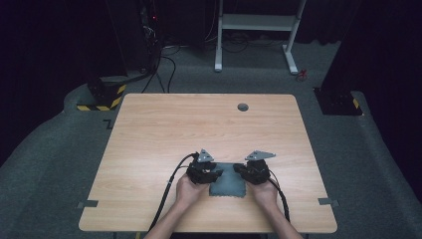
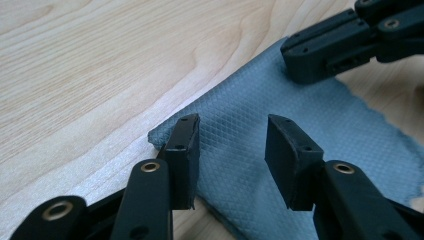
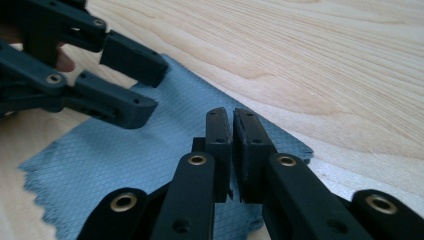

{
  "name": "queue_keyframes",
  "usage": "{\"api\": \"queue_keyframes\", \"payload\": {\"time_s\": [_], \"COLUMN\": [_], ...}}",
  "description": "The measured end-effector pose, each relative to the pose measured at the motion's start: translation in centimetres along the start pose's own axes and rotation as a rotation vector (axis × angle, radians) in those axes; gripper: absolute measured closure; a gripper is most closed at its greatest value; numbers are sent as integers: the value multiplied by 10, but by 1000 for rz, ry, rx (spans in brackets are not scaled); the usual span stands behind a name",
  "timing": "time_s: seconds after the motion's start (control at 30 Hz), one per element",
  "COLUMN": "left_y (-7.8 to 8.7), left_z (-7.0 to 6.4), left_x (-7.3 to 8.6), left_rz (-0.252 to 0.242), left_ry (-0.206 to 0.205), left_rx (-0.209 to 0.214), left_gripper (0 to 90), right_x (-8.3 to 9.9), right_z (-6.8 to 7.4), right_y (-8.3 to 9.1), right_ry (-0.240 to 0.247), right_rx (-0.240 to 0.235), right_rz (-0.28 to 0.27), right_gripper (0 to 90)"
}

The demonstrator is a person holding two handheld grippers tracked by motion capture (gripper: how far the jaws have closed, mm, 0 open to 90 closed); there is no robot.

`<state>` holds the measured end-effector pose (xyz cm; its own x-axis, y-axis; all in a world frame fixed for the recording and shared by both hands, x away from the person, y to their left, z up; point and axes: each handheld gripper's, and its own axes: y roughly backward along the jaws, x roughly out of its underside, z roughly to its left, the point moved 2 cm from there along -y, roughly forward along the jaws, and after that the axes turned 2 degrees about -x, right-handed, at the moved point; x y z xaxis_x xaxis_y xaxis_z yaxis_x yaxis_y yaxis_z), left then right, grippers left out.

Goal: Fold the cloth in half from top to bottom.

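One cloth (image 1: pixel 228 183), two hand-held grippers (image 2: pixel 232 150)

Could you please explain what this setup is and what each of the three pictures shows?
No robot here: a person holds a hand-operated gripper in each hand at a wooden table. The high view looks down from above; the left gripper and right gripper sit over a small grey-blue cloth. The other two pictures come from cameras riding on the grippers, looking along their black jaws. In the left gripper view, the left gripper has its jaws open, straddling the cloth near a corner. In the right gripper view, the right gripper has its jaws nearly closed over the cloth's edge; whether they pinch it is unclear.
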<state>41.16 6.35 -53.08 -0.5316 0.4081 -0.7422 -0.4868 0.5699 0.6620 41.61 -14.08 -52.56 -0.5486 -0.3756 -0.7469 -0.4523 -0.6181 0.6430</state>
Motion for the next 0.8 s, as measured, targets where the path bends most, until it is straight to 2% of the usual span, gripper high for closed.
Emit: {"api": "queue_keyframes", "payload": {"time_s": [0.1, 0.13, 0.2, 0.27, 0.3, 0.37, 0.47, 0.57, 0.7, 0.73, 0.8], "left_y": [0, 0, 1, 2, 3, 5, 2, -4, -8, -8, -6], "left_z": [-1, -2, -4, -4, -4, -2, 1, 6, 11, 11, 11], "left_x": [1, 1, 1, 1, 0, -2, -10, -14, -12, -12, -12], "left_rz": [9, 12, 23, 27, 16, -11, -4, 3, 27, 30, 36], "left_ry": [-23, -35, -66, -57, -46, -30, -22, -2, 10, 8, -4], "left_rx": [-18, -24, -40, -34, -26, -17, -28, -35, -45, -52, -67], "left_gripper": [582, 582, 581, 573, 570, 571, 570, 575, 591, 594, 593], "right_x": [4, 5, 4, 3, 3, -3, -12, -19, -15, -14, -12], "right_z": [-8, -10, -12, -13, -13, -11, -5, -2, -8, -11, -17], "right_y": [-5, -5, -2, 1, 4, 5, -4, -18, -26, -24, -19], "right_ry": [-20, -23, -9, -14, -30, -29, 5, -4, -2, -18, -9], "right_rx": [25, 17, 45, 49, 44, 33, 18, -1, 25, 30, 59], "right_rz": [44, 37, 47, 39, 30, 9, 8, 22, 55, 51, 48], "right_gripper": [851, 849, 840, 838, 838, 839, 843, 845, 854, 852, 838]}}
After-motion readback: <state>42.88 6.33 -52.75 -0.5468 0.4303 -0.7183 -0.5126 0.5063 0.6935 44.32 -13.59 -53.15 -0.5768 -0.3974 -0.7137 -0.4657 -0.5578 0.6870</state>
